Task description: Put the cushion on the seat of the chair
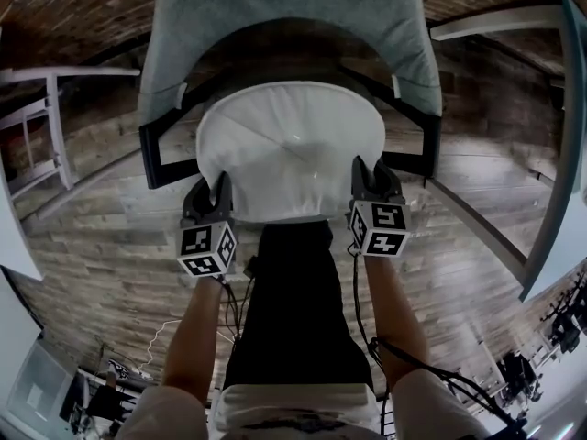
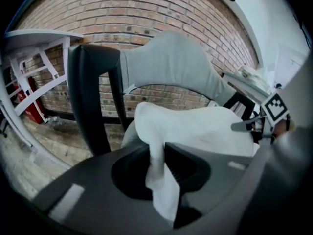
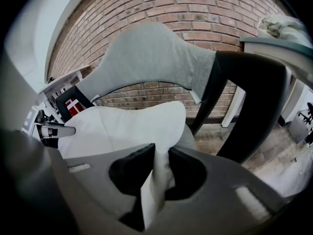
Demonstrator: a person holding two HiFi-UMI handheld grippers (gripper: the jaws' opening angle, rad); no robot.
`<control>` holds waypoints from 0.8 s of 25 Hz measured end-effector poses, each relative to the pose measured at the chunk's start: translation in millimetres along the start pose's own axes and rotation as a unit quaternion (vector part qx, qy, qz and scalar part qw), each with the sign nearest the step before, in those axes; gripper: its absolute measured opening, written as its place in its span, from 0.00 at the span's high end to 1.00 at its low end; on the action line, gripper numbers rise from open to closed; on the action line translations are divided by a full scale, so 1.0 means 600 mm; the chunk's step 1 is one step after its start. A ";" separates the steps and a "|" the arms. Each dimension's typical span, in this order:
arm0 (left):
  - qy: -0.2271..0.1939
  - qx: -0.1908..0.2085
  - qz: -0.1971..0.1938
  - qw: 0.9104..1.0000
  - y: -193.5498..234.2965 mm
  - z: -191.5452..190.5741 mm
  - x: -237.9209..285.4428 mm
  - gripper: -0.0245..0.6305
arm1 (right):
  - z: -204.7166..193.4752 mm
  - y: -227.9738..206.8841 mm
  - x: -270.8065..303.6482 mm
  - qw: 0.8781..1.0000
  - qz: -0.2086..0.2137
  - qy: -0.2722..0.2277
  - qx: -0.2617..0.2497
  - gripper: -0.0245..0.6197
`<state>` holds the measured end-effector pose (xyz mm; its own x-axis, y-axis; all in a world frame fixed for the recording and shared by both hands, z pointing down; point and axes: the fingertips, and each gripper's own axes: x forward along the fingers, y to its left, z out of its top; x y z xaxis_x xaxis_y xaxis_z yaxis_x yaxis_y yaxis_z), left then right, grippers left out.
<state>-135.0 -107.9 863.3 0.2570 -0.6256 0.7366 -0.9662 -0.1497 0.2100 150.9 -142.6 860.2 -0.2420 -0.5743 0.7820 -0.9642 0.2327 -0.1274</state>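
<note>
Cushion point(image 1: 289, 149) clamped (both edges); over chair point(image 1: 275, 7)

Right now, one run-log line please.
left gripper: shut on cushion | right gripper: shut on cushion | cushion: over chair seat, contact unclear

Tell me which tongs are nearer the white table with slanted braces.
Left. The left tongs grip the cushion at its edge on the side of the table. The right tongs grip the opposite edge, farther away across the chair.
</note>
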 end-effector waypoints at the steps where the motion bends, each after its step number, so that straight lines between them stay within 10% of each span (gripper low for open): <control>1: 0.002 0.001 0.001 1.000 0.002 -0.004 0.004 0.86 | -0.003 -0.002 0.004 1.000 -0.005 0.002 -0.006 0.88; 20: 0.046 0.002 0.037 0.998 0.032 -0.059 0.054 0.83 | -0.051 -0.032 0.063 0.999 -0.034 0.020 -0.027 0.84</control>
<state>-144.4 -104.1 914.2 0.1853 -0.5617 0.8063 -0.9827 -0.1087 0.1501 163.8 -144.9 910.7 -0.1704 -0.5585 0.8118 -0.9707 0.2368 -0.0408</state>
